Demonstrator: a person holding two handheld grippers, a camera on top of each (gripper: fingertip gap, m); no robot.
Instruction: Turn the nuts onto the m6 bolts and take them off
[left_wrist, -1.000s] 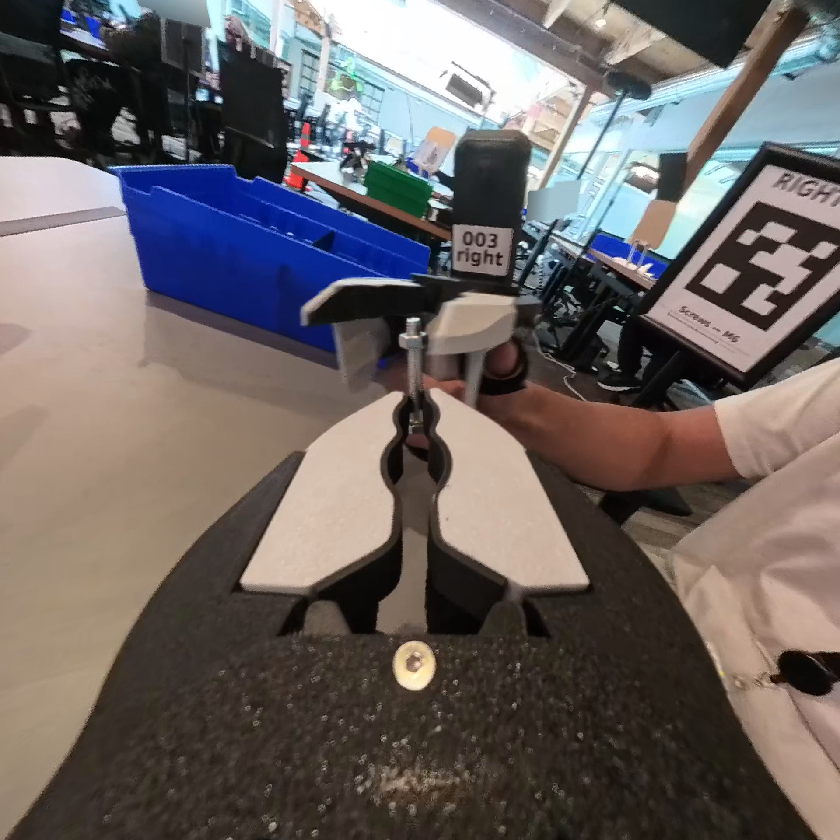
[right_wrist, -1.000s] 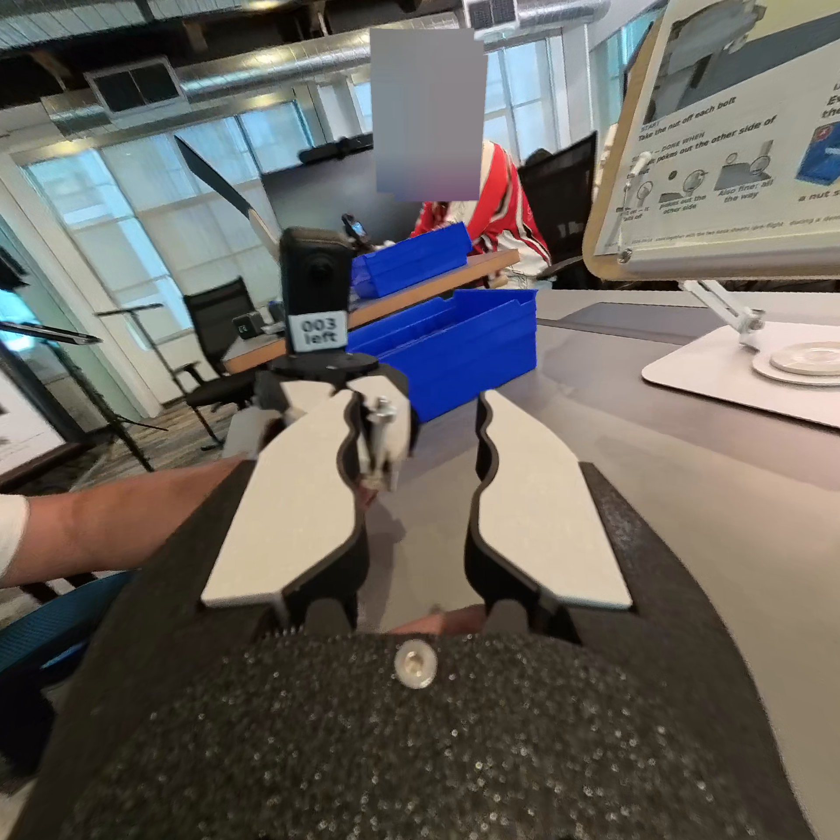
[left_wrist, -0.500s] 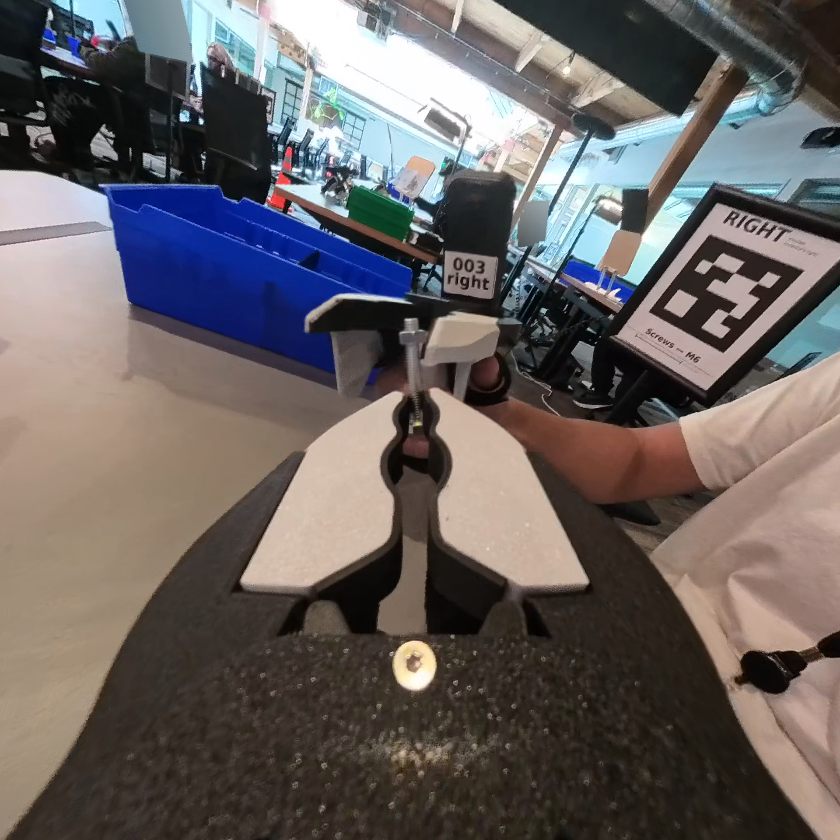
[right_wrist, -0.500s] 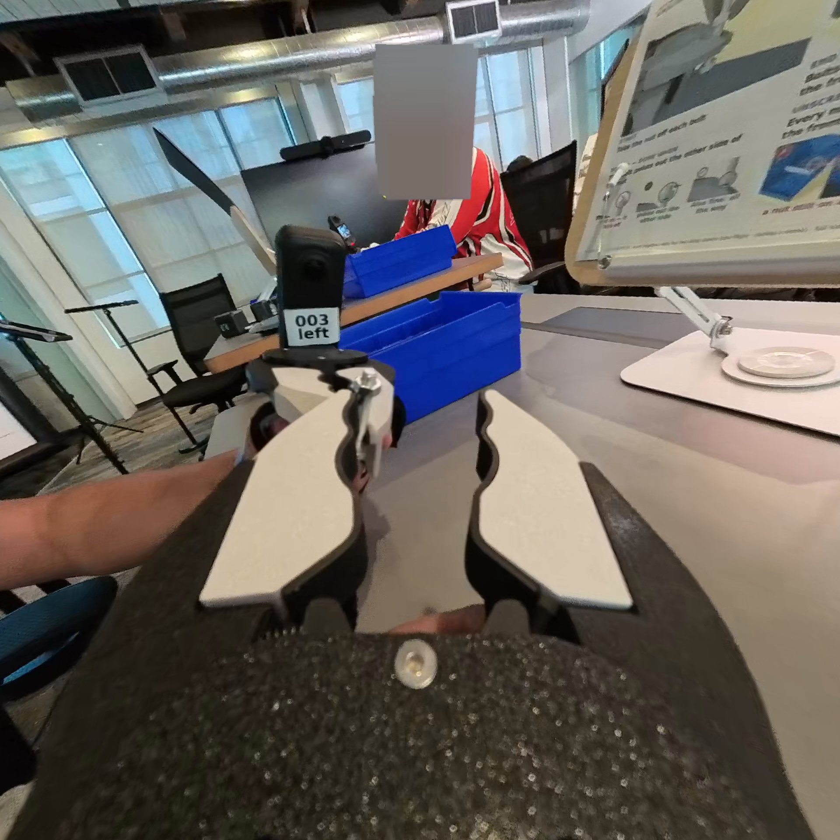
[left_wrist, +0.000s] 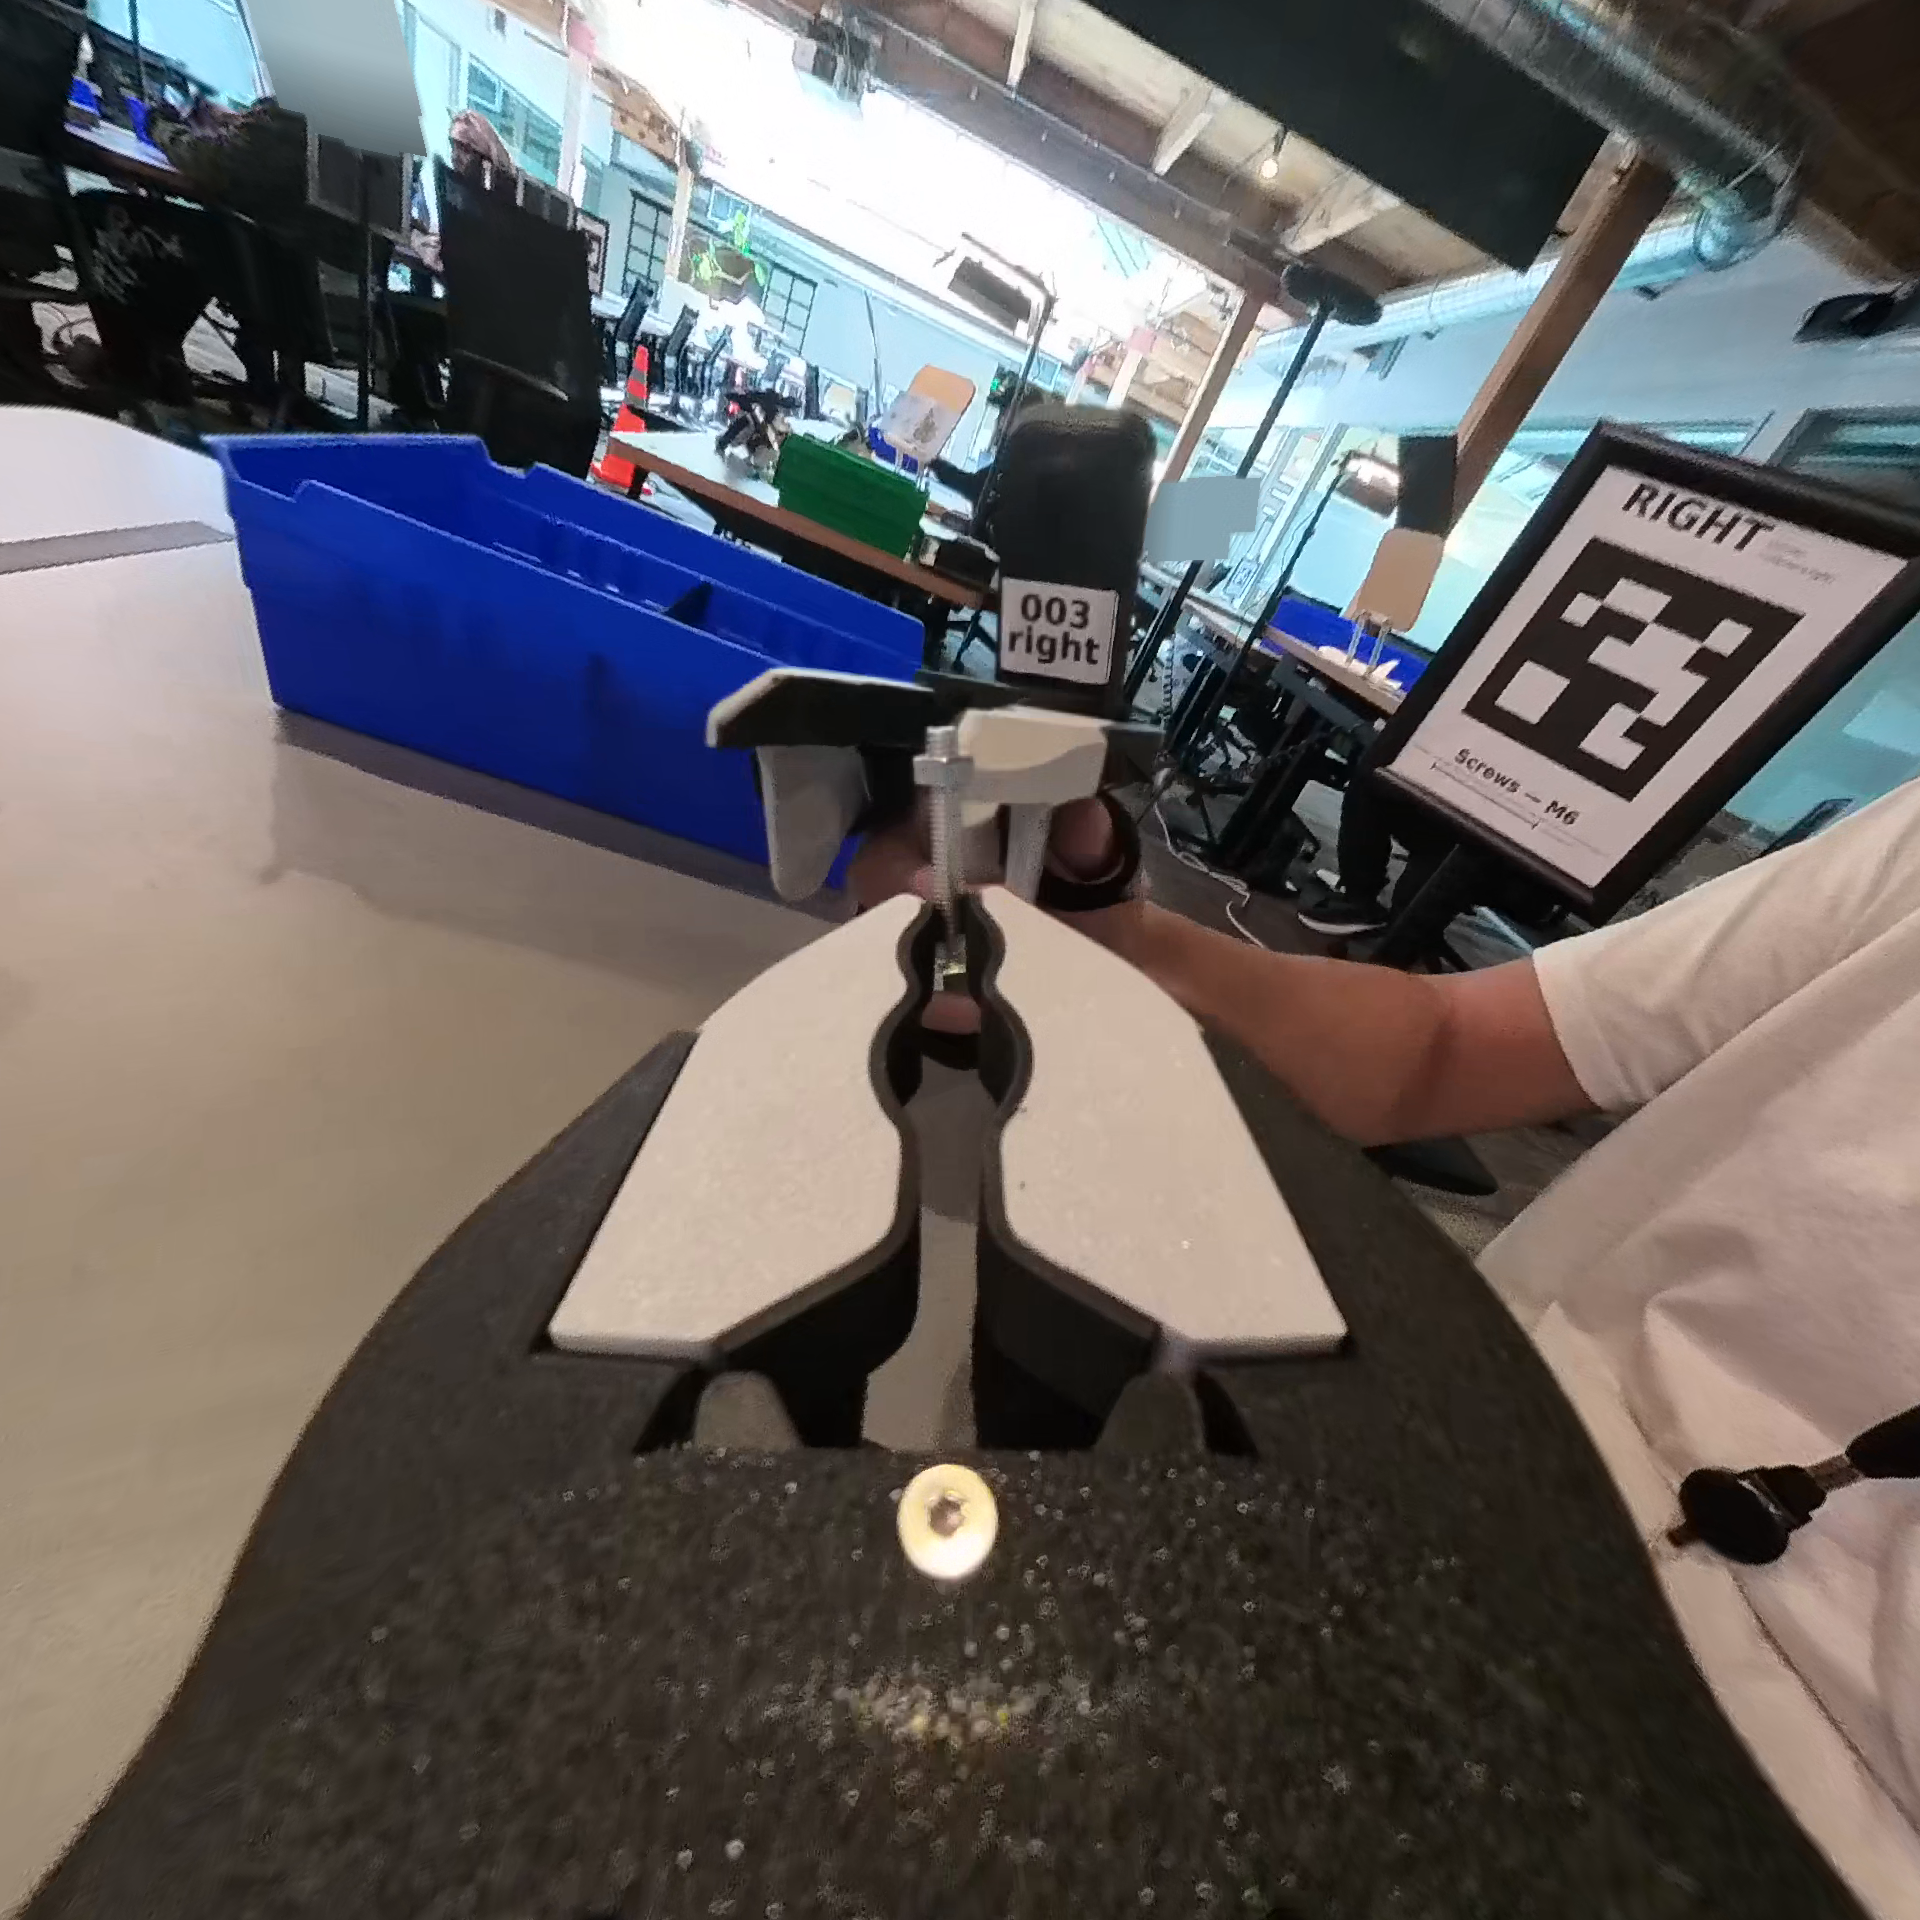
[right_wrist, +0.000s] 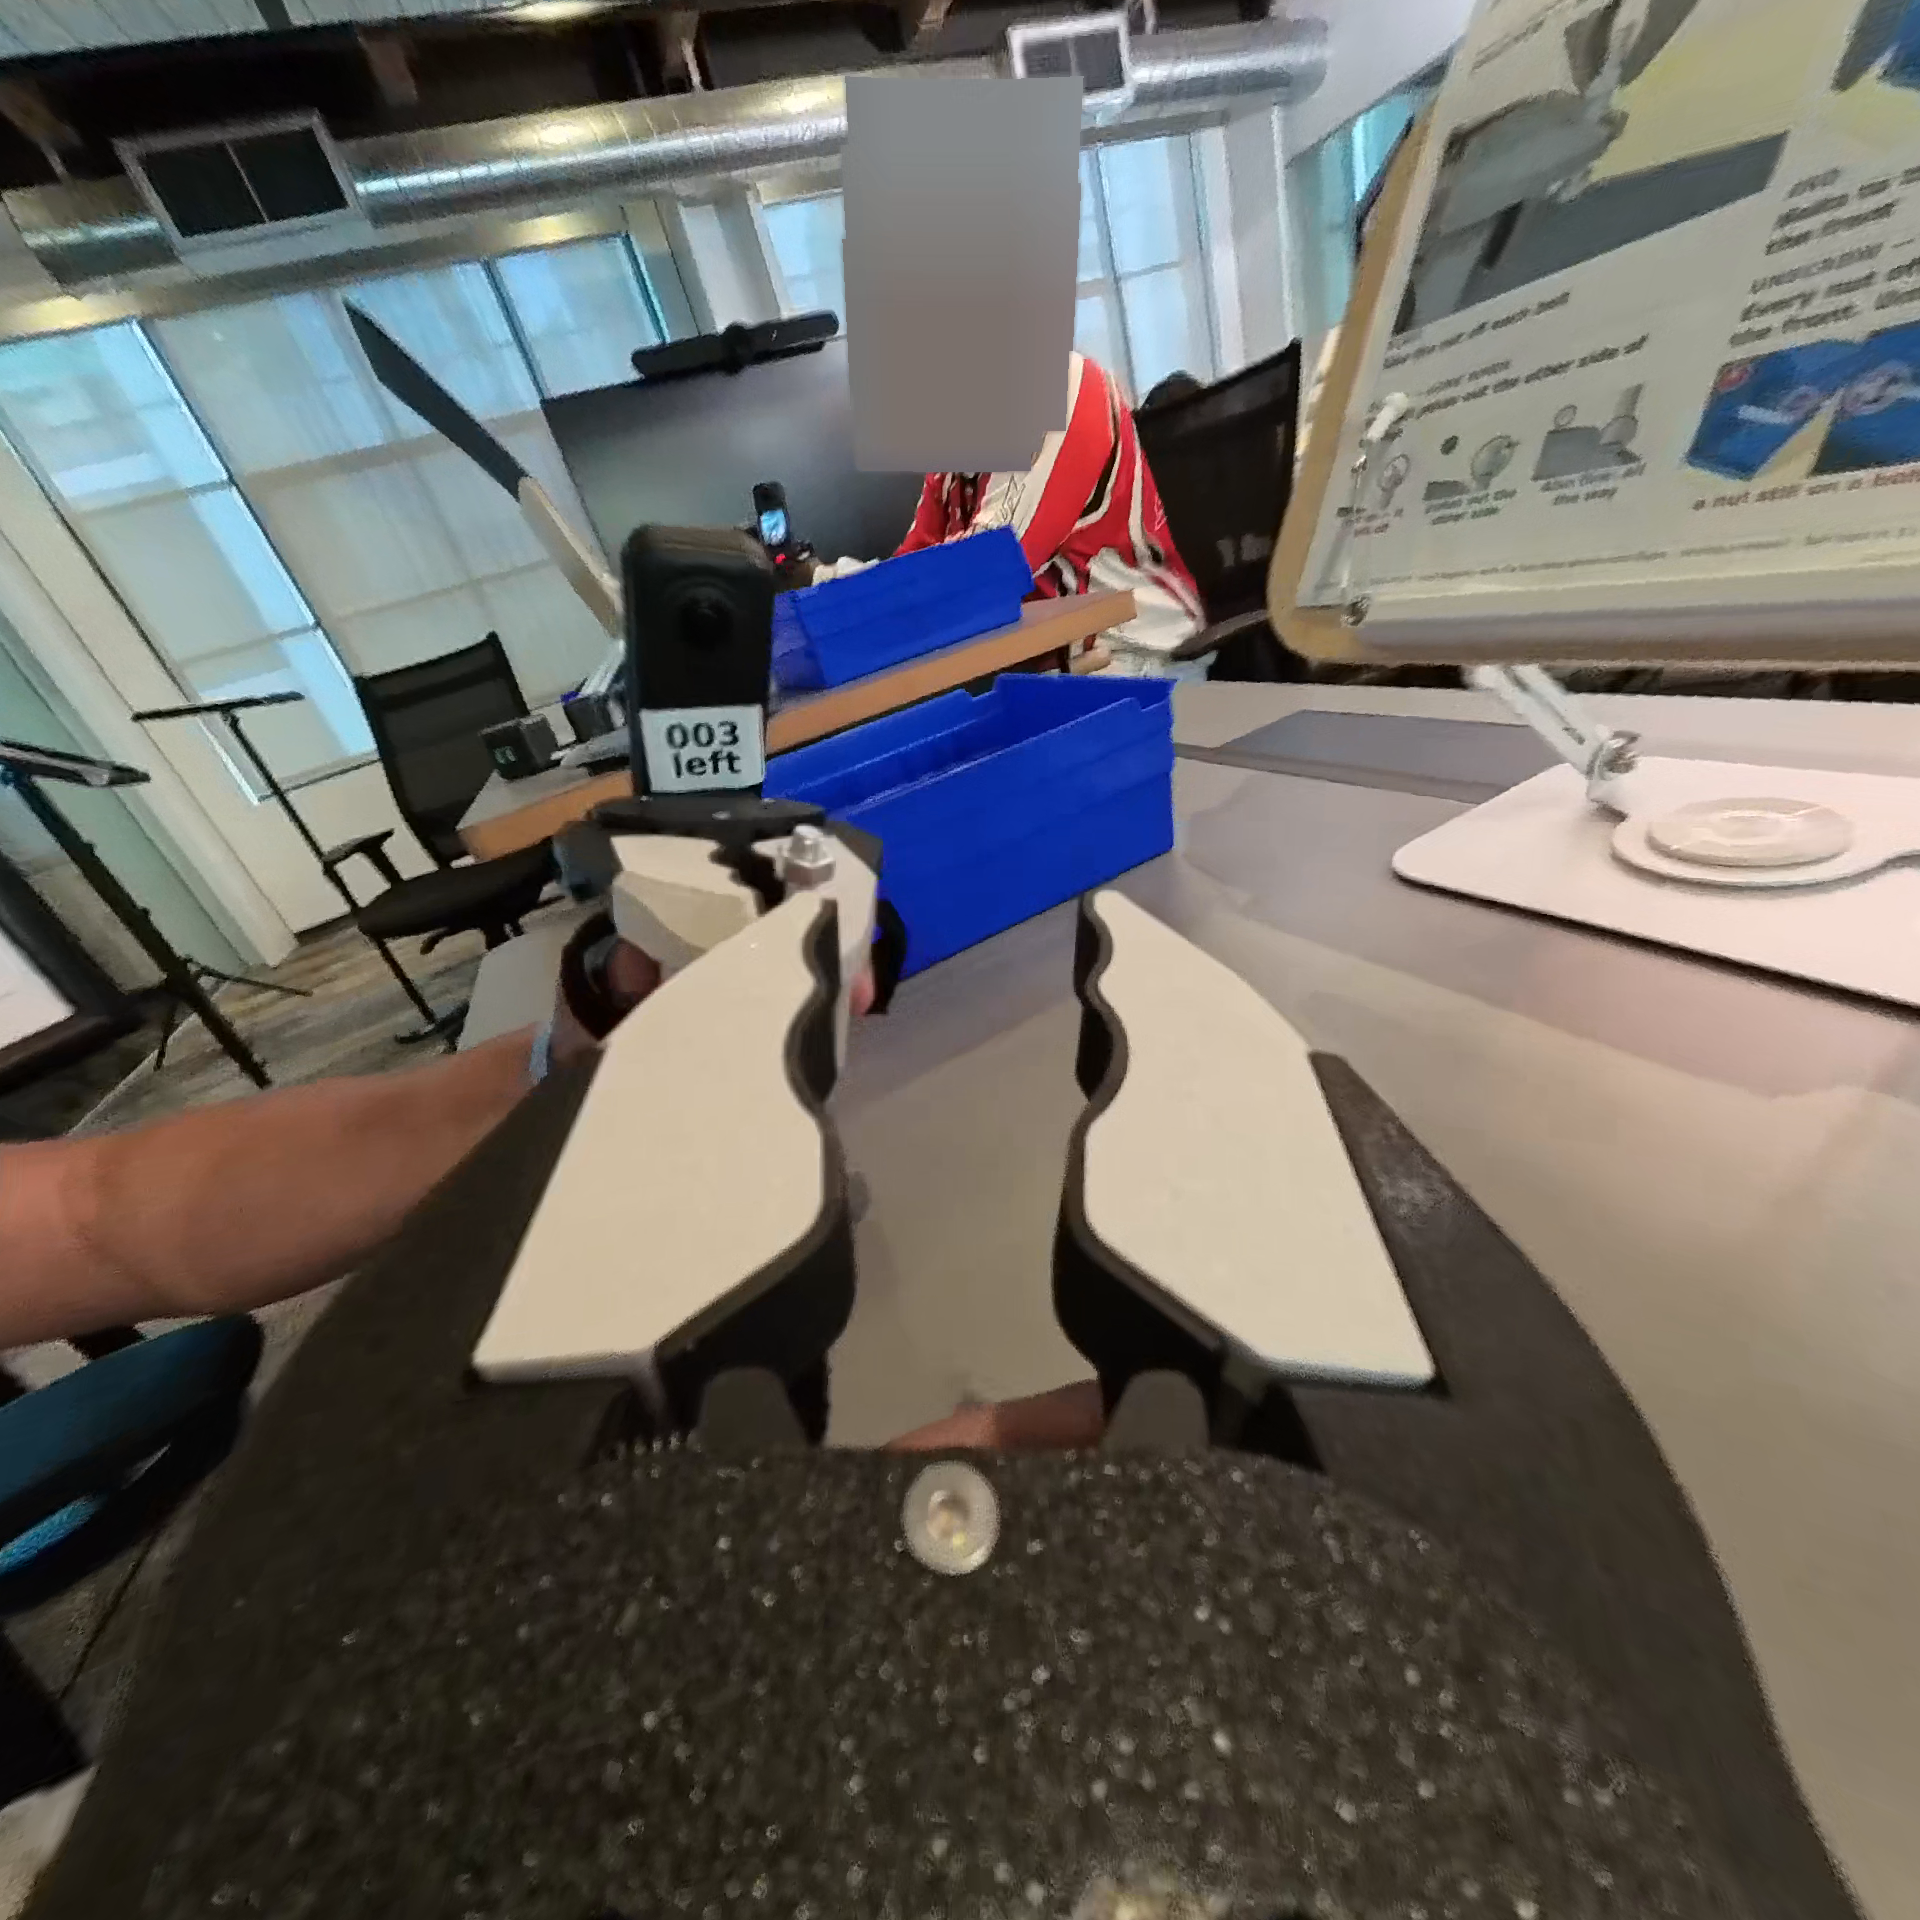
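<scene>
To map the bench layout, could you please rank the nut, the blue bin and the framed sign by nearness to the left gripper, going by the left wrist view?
1. Nut, just ahead, on the bolt in the left gripper.
2. Blue bin, ahead to the left.
3. Framed sign, off to the right, past the table edge.

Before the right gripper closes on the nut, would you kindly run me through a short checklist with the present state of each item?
1. Bolt clamped in left gripper: ok, pads shut on its lower shank, near the head.
2. Bolt upright: ok, threaded end points up.
3. Nut on the thread: ok, near the top with a little thread above.
4. Right gripper open: ok, wide gap, nothing held.
5. Nut between the right fingers: not ok, in the right wrist view it sits left of and beyond the left fingertip.
6. Blue bin clear of the grippers: ok, it stands behind.
</scene>
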